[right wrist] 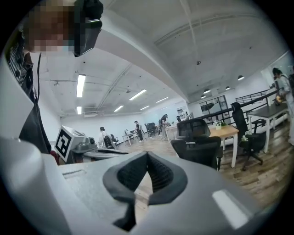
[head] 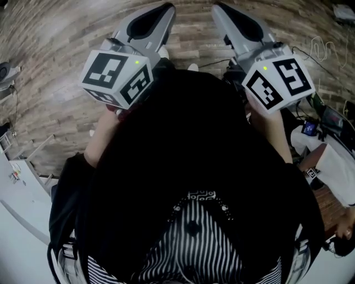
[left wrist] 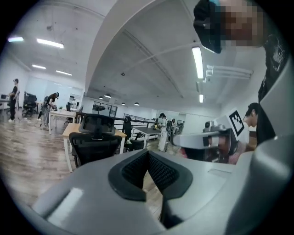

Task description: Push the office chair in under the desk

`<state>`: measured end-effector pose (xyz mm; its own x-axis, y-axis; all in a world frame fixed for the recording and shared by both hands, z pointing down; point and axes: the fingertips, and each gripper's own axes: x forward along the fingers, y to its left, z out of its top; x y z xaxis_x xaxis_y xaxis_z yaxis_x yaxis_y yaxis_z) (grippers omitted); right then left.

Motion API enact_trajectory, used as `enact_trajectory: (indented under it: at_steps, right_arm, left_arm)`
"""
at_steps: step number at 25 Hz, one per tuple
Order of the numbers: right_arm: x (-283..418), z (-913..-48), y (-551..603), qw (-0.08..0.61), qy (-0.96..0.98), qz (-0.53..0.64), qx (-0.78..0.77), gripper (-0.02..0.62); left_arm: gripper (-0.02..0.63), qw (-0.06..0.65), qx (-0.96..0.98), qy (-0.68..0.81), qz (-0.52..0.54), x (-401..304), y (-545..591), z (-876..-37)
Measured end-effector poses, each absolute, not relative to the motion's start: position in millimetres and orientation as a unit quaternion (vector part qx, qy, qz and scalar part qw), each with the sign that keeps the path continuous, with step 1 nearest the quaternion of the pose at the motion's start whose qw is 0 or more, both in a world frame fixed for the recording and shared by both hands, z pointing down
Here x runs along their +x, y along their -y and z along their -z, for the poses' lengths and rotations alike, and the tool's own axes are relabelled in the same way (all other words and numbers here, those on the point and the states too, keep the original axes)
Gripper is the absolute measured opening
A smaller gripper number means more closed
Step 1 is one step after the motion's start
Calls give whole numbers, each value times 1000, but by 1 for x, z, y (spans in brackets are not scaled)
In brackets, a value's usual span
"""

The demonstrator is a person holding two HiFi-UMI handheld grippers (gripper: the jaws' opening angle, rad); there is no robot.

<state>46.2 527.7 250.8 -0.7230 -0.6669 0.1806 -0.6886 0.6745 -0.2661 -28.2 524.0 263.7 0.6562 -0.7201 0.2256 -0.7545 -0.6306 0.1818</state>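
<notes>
A black mesh office chair (left wrist: 94,137) stands across the wooden floor, its back toward me, in front of a wood-topped desk (left wrist: 69,130) with white legs. The right gripper view shows the same chair (right wrist: 197,143) and desk (right wrist: 228,132) to the right of centre. In the head view I hold both grippers up at chest height, side by side, pointing forward over the floor, far from the chair. My left gripper (head: 164,11) is shut with nothing between its pads (left wrist: 138,167). My right gripper (head: 222,10) is also shut and empty (right wrist: 147,156).
More desks, chairs and several people fill the far side of the office. A second black chair (right wrist: 245,133) stands right of the desk. A table with cables and devices (head: 333,161) is close on my right, white furniture (head: 22,188) on my left.
</notes>
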Motion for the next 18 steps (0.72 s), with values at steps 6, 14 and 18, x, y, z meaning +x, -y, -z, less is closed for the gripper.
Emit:
enact_trajectory:
  at_steps: [6, 14, 18]
  right_arm:
    - [56, -256, -458, 54, 931, -222, 286, -2]
    - [59, -266, -446, 28, 917, -258, 302, -2]
    - [65, -270, -449, 21, 913, -257, 315, -2]
  left_arm:
    - [3, 154, 900, 399, -85, -25, -436, -273]
    - [5, 112, 923, 366, -46, -11, -424, -252]
    - [5, 120, 927, 353, -43, -3, -433, -260]
